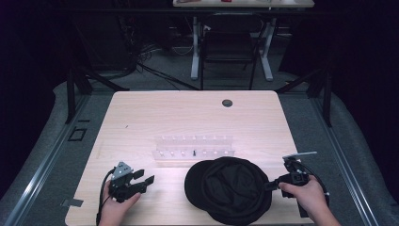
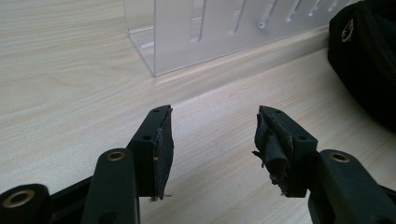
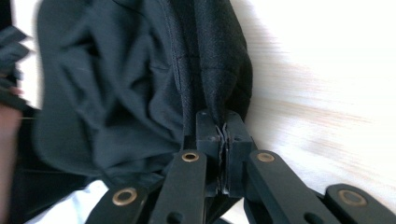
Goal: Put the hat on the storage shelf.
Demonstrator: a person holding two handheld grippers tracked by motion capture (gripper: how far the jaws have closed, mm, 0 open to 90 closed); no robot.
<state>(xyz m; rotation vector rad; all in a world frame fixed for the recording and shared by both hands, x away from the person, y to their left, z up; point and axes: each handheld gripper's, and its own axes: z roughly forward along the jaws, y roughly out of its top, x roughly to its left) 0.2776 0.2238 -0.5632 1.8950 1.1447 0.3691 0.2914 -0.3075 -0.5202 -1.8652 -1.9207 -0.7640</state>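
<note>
A black cap [image 1: 229, 188] lies upside down on the near middle of the wooden table [image 1: 141, 117], its hollow facing up. My right gripper [image 1: 272, 184] is shut on the cap's right edge; the right gripper view shows the black fabric [image 3: 140, 84] pinched between the closed jaws [image 3: 224, 135]. My left gripper [image 1: 145, 178] rests low over the table to the cap's left, open, nothing between its pads [image 2: 161, 144]. In the left gripper view the cap [image 2: 369, 56] sits at the far right.
A clear acrylic rack [image 1: 194, 147] with slots stands just behind the cap; its corner [image 2: 159, 42] is ahead of the left jaws. A small dark screw [image 1: 194, 152] stands in it. A round cable hole [image 1: 227, 102] sits near the table's far edge. A chair [image 1: 230, 42] stands beyond.
</note>
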